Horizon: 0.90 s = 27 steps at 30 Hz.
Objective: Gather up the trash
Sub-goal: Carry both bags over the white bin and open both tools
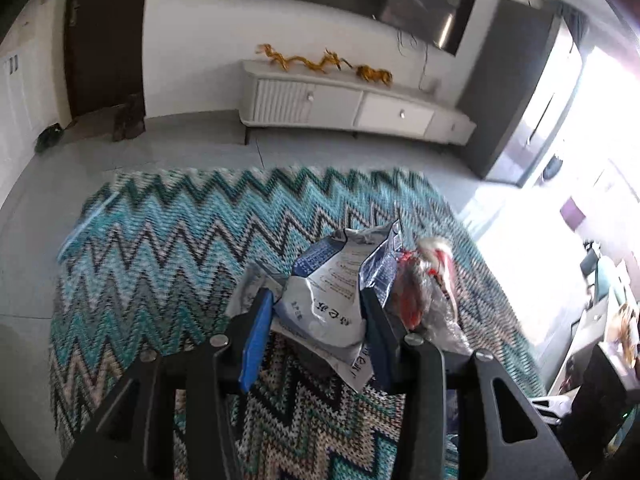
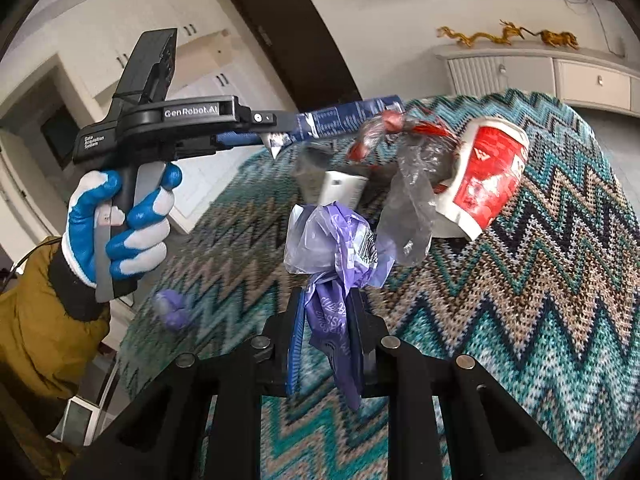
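Note:
My left gripper (image 1: pixel 318 300) is shut on a bundle of trash: a crumpled blue-and-white foil wrapper (image 1: pixel 340 280) and a clear plastic bag with red print (image 1: pixel 424 296), held above the rug. In the right wrist view the left gripper (image 2: pixel 276 140) is held up at the left with the blue wrapper (image 2: pixel 344 118), the clear bag (image 2: pixel 408 184) and a red-and-white paper cup (image 2: pixel 486 178) hanging from it. My right gripper (image 2: pixel 326 312) is shut on a purple plastic wrapper (image 2: pixel 340 248).
A zigzag teal rug (image 1: pixel 168 248) covers the floor. A small purple item (image 2: pixel 174 310) lies blurred on the rug at the left. A white TV cabinet (image 1: pixel 352 104) stands against the far wall. A desk with clutter (image 1: pixel 600 320) is at the right.

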Tool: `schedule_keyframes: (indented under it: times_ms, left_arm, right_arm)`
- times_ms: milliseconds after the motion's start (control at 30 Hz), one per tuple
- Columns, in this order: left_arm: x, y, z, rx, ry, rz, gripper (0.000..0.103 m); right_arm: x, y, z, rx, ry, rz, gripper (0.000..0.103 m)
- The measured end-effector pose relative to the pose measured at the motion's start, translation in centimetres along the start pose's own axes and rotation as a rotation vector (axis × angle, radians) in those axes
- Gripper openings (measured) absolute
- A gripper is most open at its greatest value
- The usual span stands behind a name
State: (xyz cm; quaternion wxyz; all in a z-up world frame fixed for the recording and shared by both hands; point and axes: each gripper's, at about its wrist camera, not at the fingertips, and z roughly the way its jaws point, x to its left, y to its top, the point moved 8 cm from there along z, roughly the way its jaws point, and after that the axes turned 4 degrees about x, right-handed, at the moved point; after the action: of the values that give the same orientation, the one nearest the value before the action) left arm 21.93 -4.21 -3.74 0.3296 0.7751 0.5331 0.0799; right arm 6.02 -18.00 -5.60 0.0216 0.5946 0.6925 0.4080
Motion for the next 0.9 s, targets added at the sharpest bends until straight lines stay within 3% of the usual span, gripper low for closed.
schedule_keyframes:
  times_ms: [233, 433, 667, 900]
  left_arm:
    - [-1.9, 1.1, -5.4, -0.091, -0.016, -0.002, 0.042]
    - [-8.7, 1.4, -7.0, -0.108, -0.097, 0.081, 0.042]
    - [-21.7, 0.4, -3.9, -0.036, -0.263, 0.208, 0.042]
    - [-35.1, -3.4, 2.2, 0.099, -0.369, 0.334, 0.042]
  right_arm:
    - [0.1, -0.3, -3.8, -0.08, 0.006, 0.011, 0.02]
    - [-2.8, -0.8, -8.7, -0.176, -0.029, 0.069, 0.02]
    - [-11.7, -4.6, -16.1, -0.263, -0.187, 0.228, 0.02]
    - [-23.9, -12.1, -23.1, -0.279, -0.419, 0.466, 0.02]
